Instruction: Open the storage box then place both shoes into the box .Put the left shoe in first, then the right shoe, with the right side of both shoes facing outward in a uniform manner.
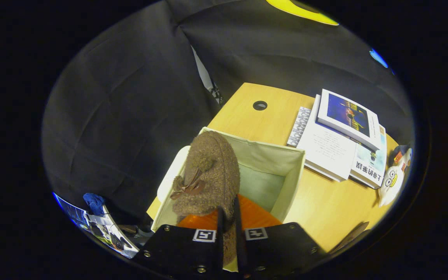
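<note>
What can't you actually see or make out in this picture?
- Inside of the cream fabric storage box: the fuzzy brown shoe, pinched between the fingers, hides its near part.
- Shoe's heel: hidden by the fingers.
- The second shoe.
- White cartoon toy beside the stacked books: partly cut off at the edge.

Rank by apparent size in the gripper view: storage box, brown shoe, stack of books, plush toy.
1. storage box
2. stack of books, close to the box
3. brown shoe, pinched in the hand-held gripper, so nearness enlarges it
4. plush toy

Jaws of gripper (228,229) clamped on brown shoe (207,171) above open storage box (282,171).
</note>
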A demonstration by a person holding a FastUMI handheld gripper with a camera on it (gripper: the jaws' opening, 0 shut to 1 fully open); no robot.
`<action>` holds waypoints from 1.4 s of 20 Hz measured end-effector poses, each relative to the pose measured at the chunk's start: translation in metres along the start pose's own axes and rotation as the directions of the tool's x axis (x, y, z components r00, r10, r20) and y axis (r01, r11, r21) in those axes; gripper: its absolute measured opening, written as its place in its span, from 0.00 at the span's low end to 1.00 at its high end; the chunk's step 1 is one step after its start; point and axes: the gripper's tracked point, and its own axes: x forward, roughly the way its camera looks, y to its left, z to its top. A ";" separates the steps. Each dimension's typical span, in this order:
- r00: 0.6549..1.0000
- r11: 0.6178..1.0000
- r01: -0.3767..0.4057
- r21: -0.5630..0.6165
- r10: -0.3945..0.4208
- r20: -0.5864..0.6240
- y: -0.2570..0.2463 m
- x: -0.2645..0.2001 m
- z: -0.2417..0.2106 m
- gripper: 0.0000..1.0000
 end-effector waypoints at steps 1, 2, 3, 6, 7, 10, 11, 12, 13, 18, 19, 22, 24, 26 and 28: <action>1.000 1.000 0.004 -0.019 -0.004 0.010 -0.001 -0.007 0.005 0.44; 0.999 1.000 0.019 -0.024 -0.019 0.027 -0.003 -0.008 0.008 0.63; 0.999 1.000 0.015 -0.025 -0.014 0.045 -0.004 -0.017 0.013 0.81; 0.998 1.000 0.006 -0.014 -0.005 0.060 -0.009 -0.021 0.016 0.99; 0.998 1.000 -0.003 -0.006 0.003 0.065 -0.009 -0.027 0.017 0.99; 0.996 1.000 -0.022 0.019 0.020 0.088 -0.014 -0.046 0.018 0.99; 0.995 0.999 -0.028 0.022 0.025 0.098 -0.018 -0.055 0.018 0.99; 0.993 0.999 -0.036 0.027 0.033 0.110 -0.020 -0.064 0.016 0.99; 0.991 0.998 -0.052 0.034 0.047 0.123 -0.021 -0.073 0.014 0.99; 0.982 0.995 -0.078 0.057 0.067 0.179 -0.044 -0.119 0.003 0.99; 0.979 0.995 -0.078 0.065 0.064 0.194 -0.050 -0.126 0.001 0.99; 0.974 0.997 -0.032 0.075 0.014 0.225 -0.078 -0.143 -0.009 0.99; 0.970 0.996 0.000 0.094 -0.022 0.242 -0.099 -0.153 -0.018 0.99; 0.966 0.992 0.012 0.125 -0.043 0.253 -0.119 -0.160 -0.029 0.99; 0.964 0.987 0.026 0.156 -0.066 0.257 -0.140 -0.168 -0.042 0.99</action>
